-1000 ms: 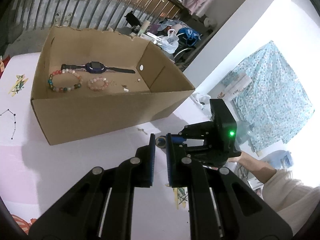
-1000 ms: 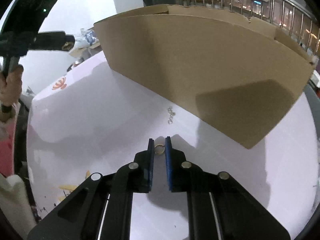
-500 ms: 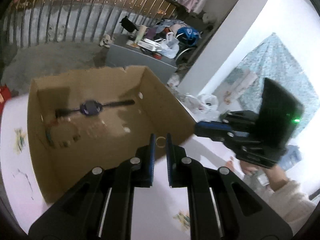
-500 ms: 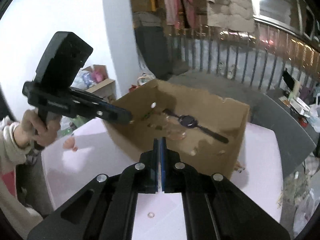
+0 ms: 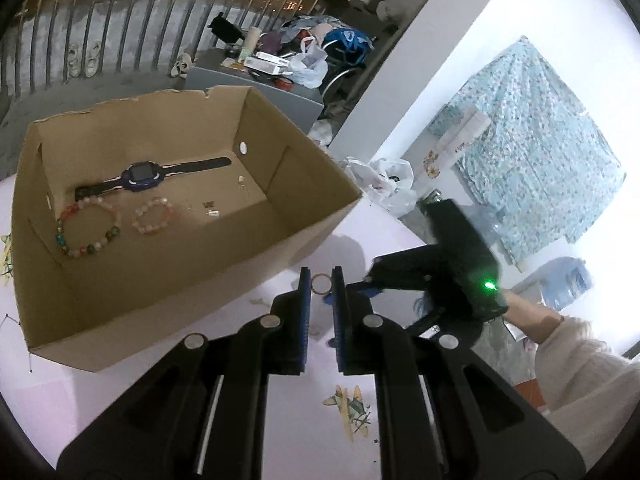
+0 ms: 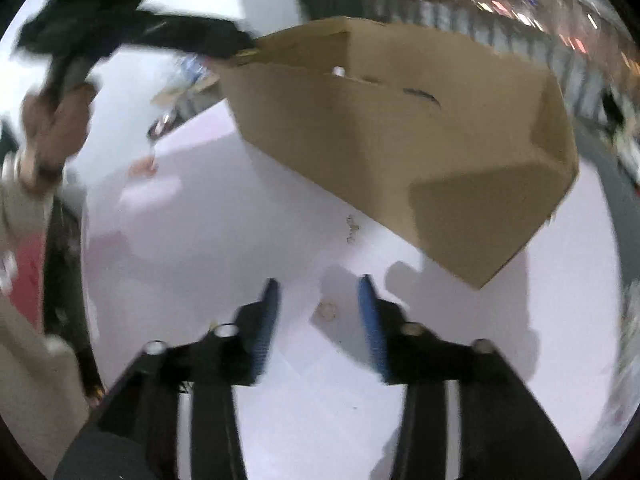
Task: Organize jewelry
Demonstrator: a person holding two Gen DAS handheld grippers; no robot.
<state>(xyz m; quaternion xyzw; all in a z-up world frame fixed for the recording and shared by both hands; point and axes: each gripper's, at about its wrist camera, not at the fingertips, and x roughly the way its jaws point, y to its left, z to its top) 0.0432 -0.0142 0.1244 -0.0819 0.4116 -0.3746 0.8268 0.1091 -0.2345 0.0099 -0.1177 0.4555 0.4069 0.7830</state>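
Rings split between your tongs: one held, one loose.
Your left gripper (image 5: 321, 285) pinches a thin gold ring (image 5: 321, 284) beside the open brown cardboard box (image 5: 280, 236); only this view shows the blue-faced watch (image 5: 142, 174) and two bead bracelets inside. Your right gripper (image 6: 318, 300), blurred, has just been opening; a second small ring (image 6: 326, 311) lies between its jaws, unpressed, on the pale pink tabletop (image 6: 240, 220). A metal railing (image 5: 120, 20) and clutter stand behind.

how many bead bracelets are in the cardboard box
2. A multicoloured bead bracelet lies near the left wall of the cardboard box, below the watch. A smaller pink bead bracelet lies just to its right. The near wall may hide part of the floor.
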